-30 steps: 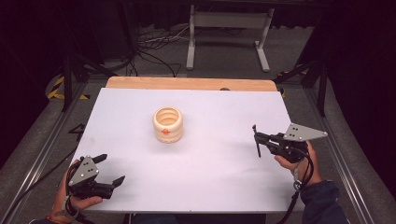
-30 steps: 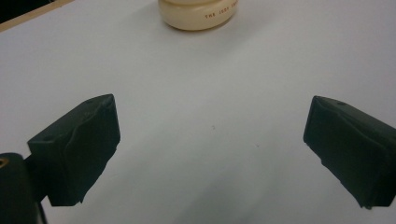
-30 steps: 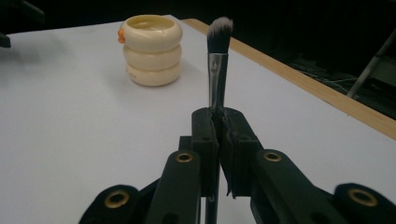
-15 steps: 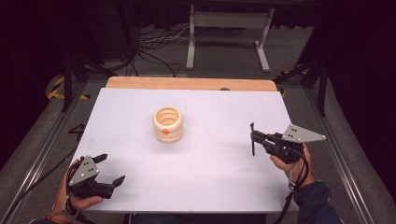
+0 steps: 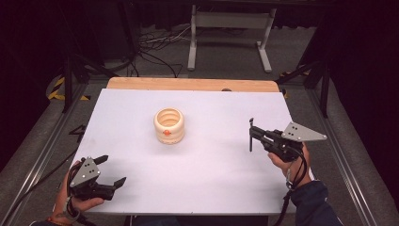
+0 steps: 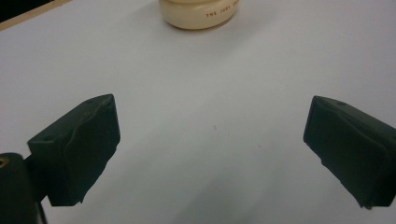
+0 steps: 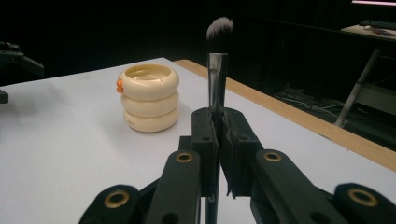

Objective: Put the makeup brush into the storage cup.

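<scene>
Right gripper (image 5: 251,135) clamped on a makeup brush (image 7: 217,70) – held upright, bristles up, at the right side of the white surface (image 5: 221,188). Left gripper (image 5: 111,170) jaws wide, nothing between, near-left corner. Cream ribbed holder (image 5: 169,125) mid-surface, well apart from both – base print partly legible: "THE JUST…"

A recording studio or lab is suggested. A white-topped table with a pale wooden far edge (image 5: 188,84) is set on a grey floor, enclosed by black curtains (image 5: 357,42). Loose black cables (image 5: 155,52) are seen on the floor behind it, beside a grey metal stand (image 5: 230,21) and yellow-black hazard tape (image 5: 59,89).
</scene>
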### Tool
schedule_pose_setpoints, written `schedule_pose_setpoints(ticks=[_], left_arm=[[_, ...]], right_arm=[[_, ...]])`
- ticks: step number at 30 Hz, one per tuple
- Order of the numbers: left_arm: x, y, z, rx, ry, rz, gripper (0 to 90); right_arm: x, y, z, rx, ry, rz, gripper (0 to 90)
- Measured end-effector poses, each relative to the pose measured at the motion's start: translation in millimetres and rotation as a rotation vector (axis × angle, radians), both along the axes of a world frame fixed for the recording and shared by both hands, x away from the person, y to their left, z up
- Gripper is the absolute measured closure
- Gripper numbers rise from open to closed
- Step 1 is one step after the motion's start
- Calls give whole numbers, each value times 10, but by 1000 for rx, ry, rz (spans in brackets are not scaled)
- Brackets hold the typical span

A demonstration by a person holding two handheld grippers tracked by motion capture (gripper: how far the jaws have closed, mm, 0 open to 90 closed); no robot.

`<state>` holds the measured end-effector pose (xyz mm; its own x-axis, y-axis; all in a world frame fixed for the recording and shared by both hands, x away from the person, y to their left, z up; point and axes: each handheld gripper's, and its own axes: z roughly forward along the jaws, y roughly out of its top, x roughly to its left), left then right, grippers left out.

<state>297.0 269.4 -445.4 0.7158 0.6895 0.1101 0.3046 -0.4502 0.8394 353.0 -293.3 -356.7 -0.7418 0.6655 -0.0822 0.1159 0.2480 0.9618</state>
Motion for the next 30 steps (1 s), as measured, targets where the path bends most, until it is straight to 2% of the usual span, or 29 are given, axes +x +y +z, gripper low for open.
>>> schedule_pose_setpoints(ticks=[6,11,17,22,30], left_arm=[[-3,3,3,-7,-1,2,44],[1,7,1,4,1,2,44],[0,17,3,-5,-2,2,44],[-4,19,4,-3,-3,-2,43],[-29,34,26,-33,-29,-7,40]], right_arm=[[40,92,51,17,-23,-5,850],[79,185,96,28,-37,0,850],[133,339,179,38,-69,15,849],[181,449,211,44,-77,20,850],[279,646,310,63,-100,32,850]])
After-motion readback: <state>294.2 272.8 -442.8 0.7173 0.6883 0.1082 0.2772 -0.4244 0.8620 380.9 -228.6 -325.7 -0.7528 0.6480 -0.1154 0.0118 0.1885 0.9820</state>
